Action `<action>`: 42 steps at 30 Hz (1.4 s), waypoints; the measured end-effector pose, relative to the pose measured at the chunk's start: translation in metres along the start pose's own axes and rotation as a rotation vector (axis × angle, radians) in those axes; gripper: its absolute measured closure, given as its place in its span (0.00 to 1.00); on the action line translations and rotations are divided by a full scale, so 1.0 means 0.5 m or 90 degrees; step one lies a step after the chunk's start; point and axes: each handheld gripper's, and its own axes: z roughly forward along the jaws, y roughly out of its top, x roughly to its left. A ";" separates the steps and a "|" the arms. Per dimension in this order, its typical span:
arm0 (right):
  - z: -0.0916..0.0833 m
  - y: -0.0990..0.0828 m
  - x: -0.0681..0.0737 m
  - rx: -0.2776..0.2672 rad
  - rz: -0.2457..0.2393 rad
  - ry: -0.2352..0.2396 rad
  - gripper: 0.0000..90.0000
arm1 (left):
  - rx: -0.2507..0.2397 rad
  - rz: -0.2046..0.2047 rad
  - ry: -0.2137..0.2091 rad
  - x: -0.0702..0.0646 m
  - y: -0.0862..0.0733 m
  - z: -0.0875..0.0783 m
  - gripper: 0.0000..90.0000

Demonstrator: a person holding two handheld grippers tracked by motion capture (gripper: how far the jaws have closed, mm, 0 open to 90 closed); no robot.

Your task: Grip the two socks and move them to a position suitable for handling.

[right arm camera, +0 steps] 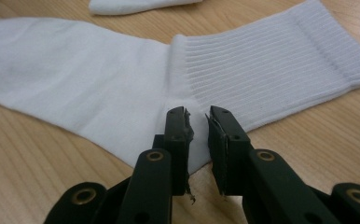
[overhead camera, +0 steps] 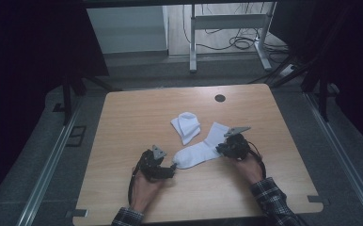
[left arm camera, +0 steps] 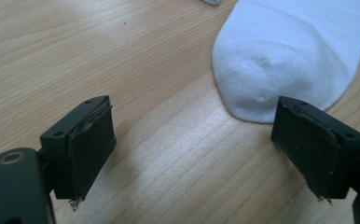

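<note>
While the flat sock (overhead camera: 199,149) lies spread on the table (overhead camera: 123,122) between both tools, the left gripper (left arm camera: 192,149) stands wide open with nothing held, one jaw just at the toe. The right gripper (right arm camera: 197,122) sits over the heel edge, jaws a narrow gap apart, no cloth visibly pinched. Judgement: work appears to be folding or pairing with the folded sock (overhead camera: 186,125) lying just beyond. To do it well, nip the heel edge fully before lifting, slide the left jaw under the toe, and raise both ends evenly.
</note>
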 end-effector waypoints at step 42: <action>-0.031 -0.032 -0.052 -0.030 0.046 -0.048 0.86 | -0.006 -0.003 0.038 0.021 0.003 -0.001 0.15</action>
